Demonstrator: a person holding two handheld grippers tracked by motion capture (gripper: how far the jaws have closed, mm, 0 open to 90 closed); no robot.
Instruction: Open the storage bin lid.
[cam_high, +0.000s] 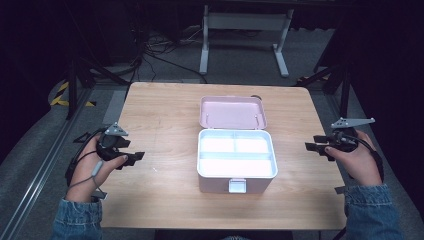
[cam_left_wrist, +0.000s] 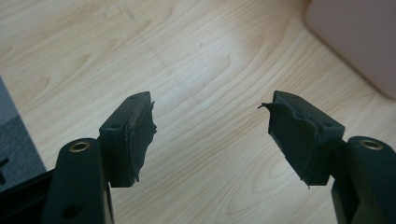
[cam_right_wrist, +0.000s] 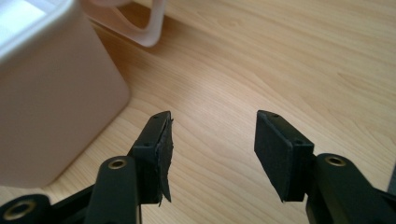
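The open pink plastic box with white trays (cam_high: 236, 157) sits between the left gripper (cam_high: 136, 158) and right gripper (cam_high: 312, 147), touching neither. Both grippers' jaws stand wide, holding nothing, over the light wooden table (cam_high: 160, 120); grey floor (cam_high: 240, 50) lies beyond.

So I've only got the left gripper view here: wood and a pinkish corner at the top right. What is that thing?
Observer: It's a pink box in the middle of the table, with its lid swung open toward the far side.
Operator: Anything inside?
Observer: The high view shows white compartments in its tray, too glary to tell any contents.
Operator: Where's the other gripper?
Observer: The right gripper hangs at the table's right edge, jaws open, nothing between them.
Operator: Does the box have a latch?
Observer: Yes, a clasp on the near wall.
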